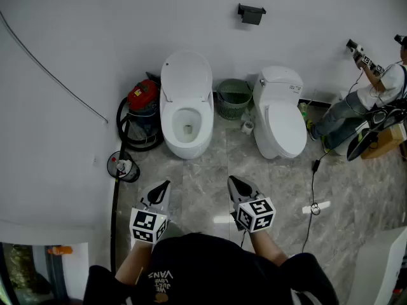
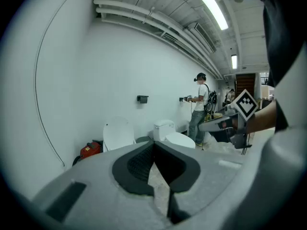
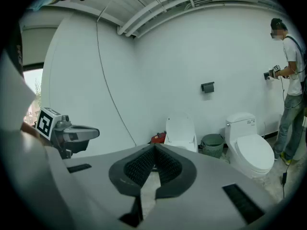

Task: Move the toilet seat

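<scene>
Two white toilets stand against the far wall. The left toilet has its seat and lid raised against the wall, bowl open. The right toilet has its lid down. My left gripper and right gripper are both shut and empty, held side by side well short of the toilets over the tiled floor. In the left gripper view the raised lid and the closed toilet show beyond the shut tips. The right gripper view shows the raised lid past its tips.
A green waste basket sits between the toilets. A red vacuum with a black hose stands left of the open toilet. A person works at the right wall beside cables and a box. A black holder hangs on the wall.
</scene>
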Demonstrator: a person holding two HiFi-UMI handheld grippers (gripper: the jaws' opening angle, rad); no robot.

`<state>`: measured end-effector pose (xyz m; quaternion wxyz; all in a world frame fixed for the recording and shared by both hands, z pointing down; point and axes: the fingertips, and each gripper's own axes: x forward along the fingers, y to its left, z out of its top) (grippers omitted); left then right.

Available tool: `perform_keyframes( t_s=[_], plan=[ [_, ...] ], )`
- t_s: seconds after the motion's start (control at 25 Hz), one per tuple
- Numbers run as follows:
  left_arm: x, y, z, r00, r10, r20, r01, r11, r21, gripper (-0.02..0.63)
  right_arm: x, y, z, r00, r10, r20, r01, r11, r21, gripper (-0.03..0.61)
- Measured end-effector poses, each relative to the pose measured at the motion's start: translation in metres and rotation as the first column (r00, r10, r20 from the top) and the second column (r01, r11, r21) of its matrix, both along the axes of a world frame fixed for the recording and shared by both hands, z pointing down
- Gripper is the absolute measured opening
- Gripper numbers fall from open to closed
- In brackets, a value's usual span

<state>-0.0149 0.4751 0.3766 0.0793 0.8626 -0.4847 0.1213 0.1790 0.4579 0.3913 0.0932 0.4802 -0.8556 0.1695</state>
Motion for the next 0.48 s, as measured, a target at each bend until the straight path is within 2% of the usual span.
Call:
perform_keyframes(
  t_s=[0.12,0.32,0.4,0.48],
  plan=[
    [0.002,0.001,0.002,0.999,-0.016,-0.043,0.016,1.000,-0.007,0.009,0.003,0.000,0.000,0.999,-0.013,0.031,0.013,1.000,0.004,-0.002],
    [-0.004,-0.004,0.005,0.996,-0.038,-0.076,0.036,0.999,-0.032,0.022,0.007,-0.009,0.003,0.996,0.031,0.084,-0.030,0.999,-0.018,0.001],
    [-0.004,-0.011,0.007,0.996,-0.028,-0.090,0.025,0.999,-0.040,0.107,0.009,-0.016,0.004,0.994,0.041,0.099,-0.039,0.999,-0.023,0.064],
    [-0.007,-0.022,0.011,0.994,-0.024,-0.103,0.019,0.999,-0.047,0.115,0.010,-0.026,0.010,0.992,0.060,0.111,-0.056,0.998,-0.041,0.104]
  ],
)
